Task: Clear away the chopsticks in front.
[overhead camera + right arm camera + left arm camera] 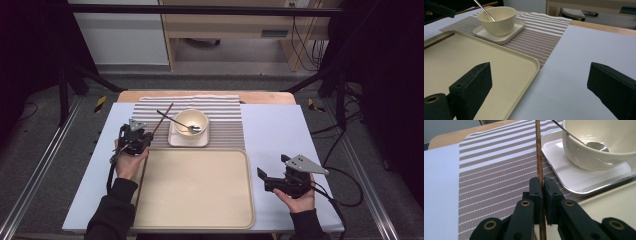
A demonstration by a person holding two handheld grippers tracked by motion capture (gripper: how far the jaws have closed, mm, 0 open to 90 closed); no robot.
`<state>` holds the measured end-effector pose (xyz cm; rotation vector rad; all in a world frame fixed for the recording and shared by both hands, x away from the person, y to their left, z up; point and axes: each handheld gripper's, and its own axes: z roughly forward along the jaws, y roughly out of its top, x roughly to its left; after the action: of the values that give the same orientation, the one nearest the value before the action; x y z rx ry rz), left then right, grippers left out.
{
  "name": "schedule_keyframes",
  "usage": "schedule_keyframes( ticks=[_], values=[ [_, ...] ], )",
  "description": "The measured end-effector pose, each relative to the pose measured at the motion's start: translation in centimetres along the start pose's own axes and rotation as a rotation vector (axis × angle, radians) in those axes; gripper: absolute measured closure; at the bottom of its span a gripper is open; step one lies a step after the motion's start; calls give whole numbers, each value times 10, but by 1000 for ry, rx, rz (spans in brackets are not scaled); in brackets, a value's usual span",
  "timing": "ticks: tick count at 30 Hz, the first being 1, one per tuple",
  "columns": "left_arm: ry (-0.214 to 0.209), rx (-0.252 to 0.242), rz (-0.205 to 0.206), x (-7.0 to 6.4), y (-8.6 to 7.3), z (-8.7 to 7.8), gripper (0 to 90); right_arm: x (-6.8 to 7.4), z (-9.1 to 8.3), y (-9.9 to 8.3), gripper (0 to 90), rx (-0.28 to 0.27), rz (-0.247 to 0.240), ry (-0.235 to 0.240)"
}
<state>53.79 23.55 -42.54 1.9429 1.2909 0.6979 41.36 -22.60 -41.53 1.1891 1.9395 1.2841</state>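
The chopstick [539,157] runs past the left gripper view's top edge.

A cream bowl [191,121] sits on a small square plate [188,140], a metal spoon [176,121] resting inside it with the handle leaning out over the rim; plate and bowl stand on a striped placemat [225,117] at the far side of the table [280,130]; just in front lies a large beige tray [200,190], its surface bare; beyond the table, pale wooden furniture [225,25] and dangling cables [305,45].
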Motion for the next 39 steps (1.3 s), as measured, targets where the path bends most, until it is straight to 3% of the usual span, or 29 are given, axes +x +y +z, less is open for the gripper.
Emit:
schedule_keyframes(
  ticks=[24,30,39],
  values=[
    [35,-27,-82,11,-32,-43,853,0,-3,2,58,-10,-4,2],
    [40,-35,-102,9,-45,-58,853,0,-4,2,57,-14,1,6],
    [52,-56,-102,2,-55,-76,852,2,-4,3,58,-14,-4,8]
  ],
)
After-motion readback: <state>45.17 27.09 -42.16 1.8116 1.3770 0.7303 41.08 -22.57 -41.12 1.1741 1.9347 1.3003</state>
